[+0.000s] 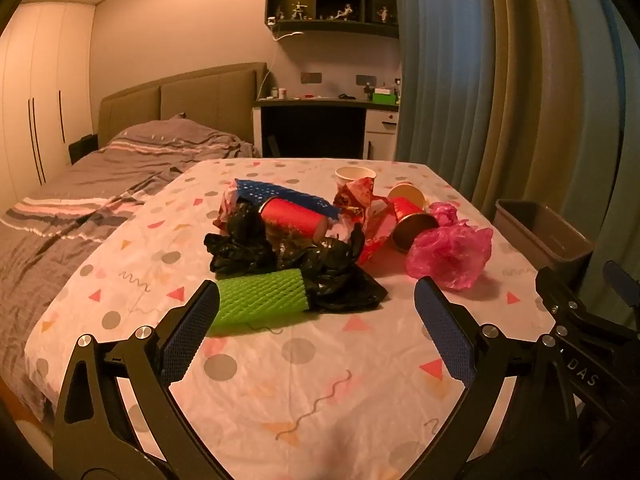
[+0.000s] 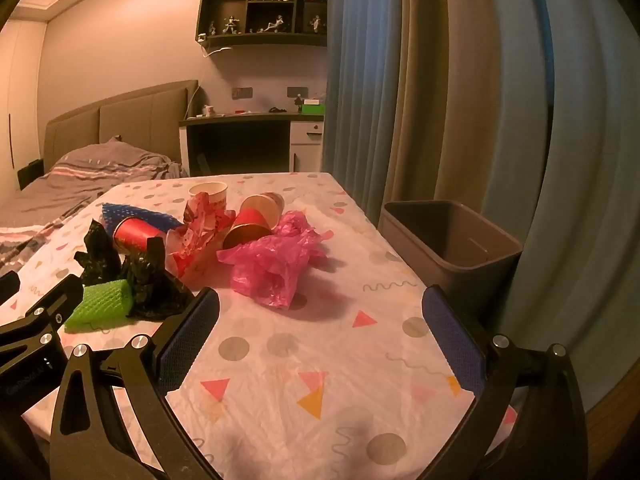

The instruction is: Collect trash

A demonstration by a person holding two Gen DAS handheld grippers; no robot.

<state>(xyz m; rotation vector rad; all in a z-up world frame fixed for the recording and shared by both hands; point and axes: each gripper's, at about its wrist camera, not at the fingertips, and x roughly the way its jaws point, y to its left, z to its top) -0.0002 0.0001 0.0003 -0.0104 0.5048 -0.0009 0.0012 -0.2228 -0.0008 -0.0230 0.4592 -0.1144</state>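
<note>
Hovering wide open and empty, both hand-held grippers, left (image 1: 316, 328) and right (image 2: 320, 332), face bench-centre litter. The bin (image 2: 452, 240) waits off the right edge, likely for drops.

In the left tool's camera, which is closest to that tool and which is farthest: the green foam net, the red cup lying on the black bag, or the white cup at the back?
From the left tool, open and empty:
1. Green foam net, just ahead, by its left finger.
2. Red cup, lying mid-pile on the black bag.
3. White cup, upright near the table's far edge.
</note>
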